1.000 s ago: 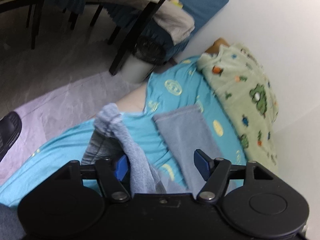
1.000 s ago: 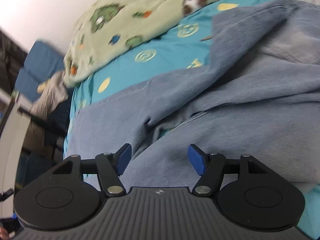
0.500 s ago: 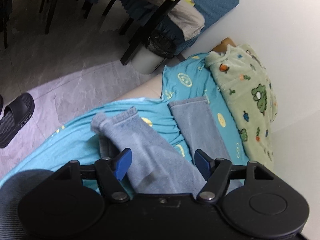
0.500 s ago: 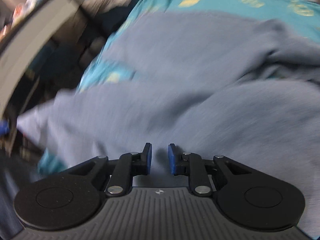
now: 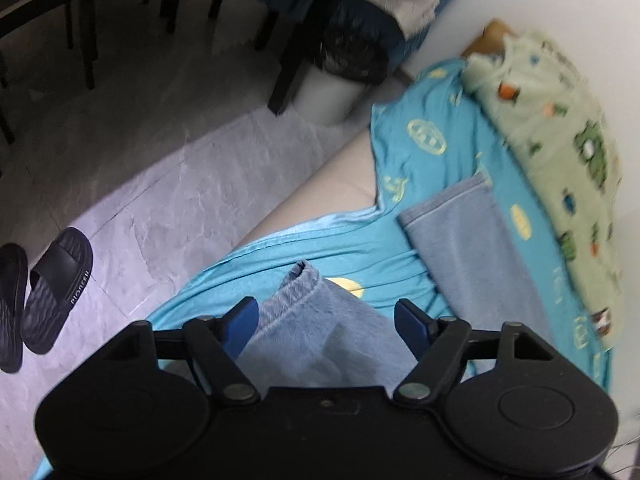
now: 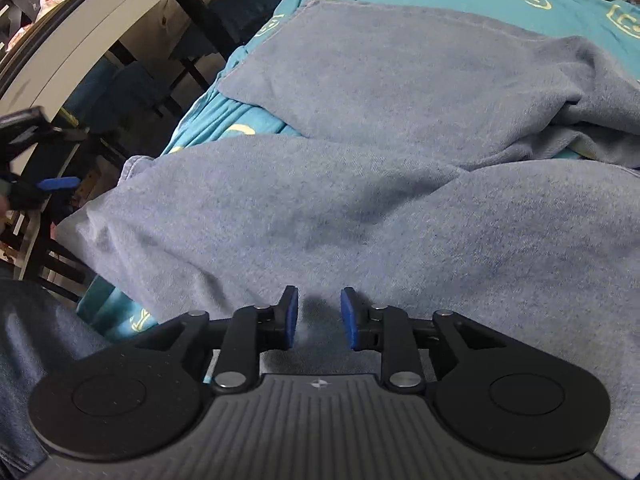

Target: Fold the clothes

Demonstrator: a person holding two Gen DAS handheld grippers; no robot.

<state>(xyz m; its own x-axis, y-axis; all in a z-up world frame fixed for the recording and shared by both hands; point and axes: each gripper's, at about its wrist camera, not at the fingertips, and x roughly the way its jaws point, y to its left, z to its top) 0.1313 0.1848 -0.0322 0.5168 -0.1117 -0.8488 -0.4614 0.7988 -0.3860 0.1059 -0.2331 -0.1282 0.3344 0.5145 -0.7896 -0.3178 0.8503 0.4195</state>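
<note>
The left gripper (image 5: 326,318) has its jaws wide apart and opening further. The hem end of one trouser leg (image 5: 316,320) lies below, between the blue pads, but the pads do not press on it. The right gripper (image 6: 319,316) has its jaws only a little apart, and they are opening; grey-blue cloth lies directly under them, and nothing is clamped.

The thing to fold is a pair of grey-blue trousers (image 6: 360,184), of a soft fleece-like cloth. It lies spread on a bed with a turquoise sheet (image 5: 432,148) that has yellow prints. The two legs point toward the foot edge of the bed, one near the left gripper and the other leg (image 5: 460,236) further away, with some sheet showing between them. A green patterned blanket (image 5: 560,152) lies along the wall side. On the grey floor, beside the bed, a pair of black slippers (image 5: 44,292) stands.

I judge the cloth to be light, limp and not slippery. It will sag and wrinkle when it is lifted, so it needs a hold at two points. The stitched hem of the leg is thicker and firmer, and so probably is the waistband, which I cannot see clearly. These edges are the best places to pinch.
</note>
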